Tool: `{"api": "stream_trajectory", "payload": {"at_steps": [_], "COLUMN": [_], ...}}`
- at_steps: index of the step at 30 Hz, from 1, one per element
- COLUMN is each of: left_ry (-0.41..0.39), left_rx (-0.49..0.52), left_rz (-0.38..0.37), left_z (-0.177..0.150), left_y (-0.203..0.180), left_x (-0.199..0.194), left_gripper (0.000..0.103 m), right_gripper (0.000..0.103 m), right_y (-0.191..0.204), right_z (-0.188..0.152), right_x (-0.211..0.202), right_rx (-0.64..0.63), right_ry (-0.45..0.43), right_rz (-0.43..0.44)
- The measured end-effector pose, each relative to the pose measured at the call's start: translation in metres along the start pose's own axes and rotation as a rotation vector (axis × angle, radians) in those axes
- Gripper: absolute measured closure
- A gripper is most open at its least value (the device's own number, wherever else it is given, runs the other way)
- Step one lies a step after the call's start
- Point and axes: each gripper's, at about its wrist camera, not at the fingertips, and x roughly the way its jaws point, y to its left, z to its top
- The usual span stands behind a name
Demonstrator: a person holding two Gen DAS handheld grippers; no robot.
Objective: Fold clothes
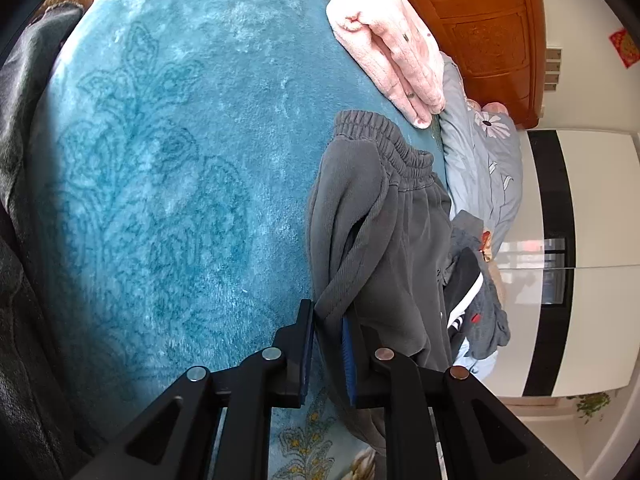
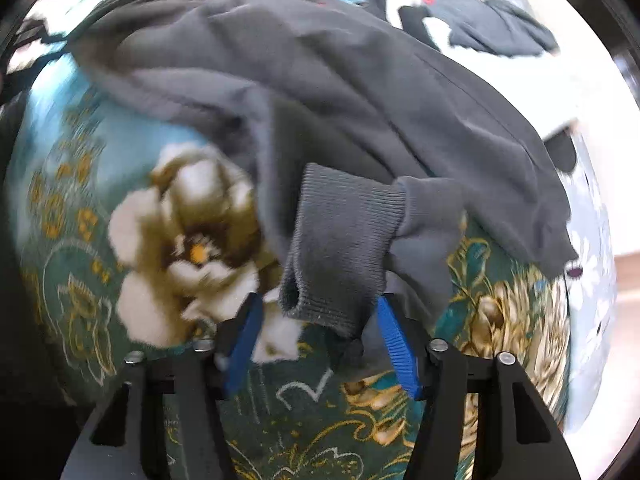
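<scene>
Grey sweatpants (image 1: 384, 220) with a gathered elastic waistband (image 1: 384, 140) lie on the right side of a teal plush blanket (image 1: 180, 160). My left gripper (image 1: 328, 320) is shut on a fold of their fabric at the near edge. In the right wrist view the same grey sweatpants (image 2: 320, 80) stretch across the top, blurred. Their ribbed ankle cuff (image 2: 340, 240) hangs between the blue pads (image 2: 394, 340) of my right gripper (image 2: 318, 308), which stands open; the cuff touches the right pad only.
A folded pink blanket (image 1: 388, 36) and a blue-grey floral quilt (image 1: 484, 160) lie beyond the waistband. A heap of dark clothes (image 1: 480, 304) sits to the right. A dark garment (image 1: 16, 120) borders the left. The teal blanket's flowered border (image 2: 180, 220) lies under the right gripper.
</scene>
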Motion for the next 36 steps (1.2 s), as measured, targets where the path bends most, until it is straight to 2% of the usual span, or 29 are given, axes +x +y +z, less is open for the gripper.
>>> {"api": "stream_trajectory", "payload": {"at_steps": [3,6,8,11,14,18,20,24,26,29,32,35,36], "left_ry": [0.002,0.004,0.004,0.003,0.006,0.014,0.007,-0.02,-0.023,0.003,0.024,0.029,0.024], "left_rx": [-0.006,-0.017,-0.024,-0.03,-0.037,-0.067,-0.078,-0.082,-0.066,-0.005,0.078,0.113,0.114], "left_rz": [-0.009,-0.02,-0.028,-0.04,-0.053,-0.079,-0.093,-0.105,-0.099,-0.041,0.052,0.151,0.172], "left_z": [0.0,0.0,0.0,0.0,0.001,0.003,0.004,0.007,0.01,0.016,0.021,0.025,0.025], "left_y": [0.001,0.002,0.003,0.003,0.004,0.009,0.01,0.008,0.003,-0.012,-0.029,-0.037,-0.039], "left_x": [-0.002,-0.003,-0.004,-0.005,-0.005,-0.005,-0.008,-0.015,-0.013,-0.001,0.011,0.019,0.019], "left_gripper": [0.087,0.087,0.086,0.086,0.083,0.074,0.072,0.055,0.053,0.051,0.055,0.092,0.094], "right_gripper": [0.088,0.096,0.096,0.097,0.097,0.097,0.097,0.097,0.097,0.097,0.097,0.097,0.098], "right_y": [-0.03,-0.062,-0.09,-0.149,-0.174,-0.185,-0.182,-0.176,-0.176,-0.178,-0.178,-0.178,-0.178], "right_z": [-0.001,-0.008,-0.018,-0.058,-0.085,-0.135,-0.155,-0.179,-0.178,-0.177,-0.177,-0.177,-0.176], "right_x": [-0.005,-0.016,-0.027,-0.052,-0.058,-0.028,-0.002,0.028,0.028,0.023,0.017,0.011,0.009], "right_rx": [0.136,0.276,0.416,0.722,0.908,1.115,1.196,1.297,1.296,1.285,1.282,1.278,1.277], "right_ry": [0.018,0.01,-0.015,-0.089,-0.114,-0.04,0.013,0.095,0.096,0.095,0.096,0.097,0.097], "right_rz": [0.068,0.125,0.199,0.304,0.303,0.305,0.31,0.337,0.341,0.337,0.331,0.326,0.324]}}
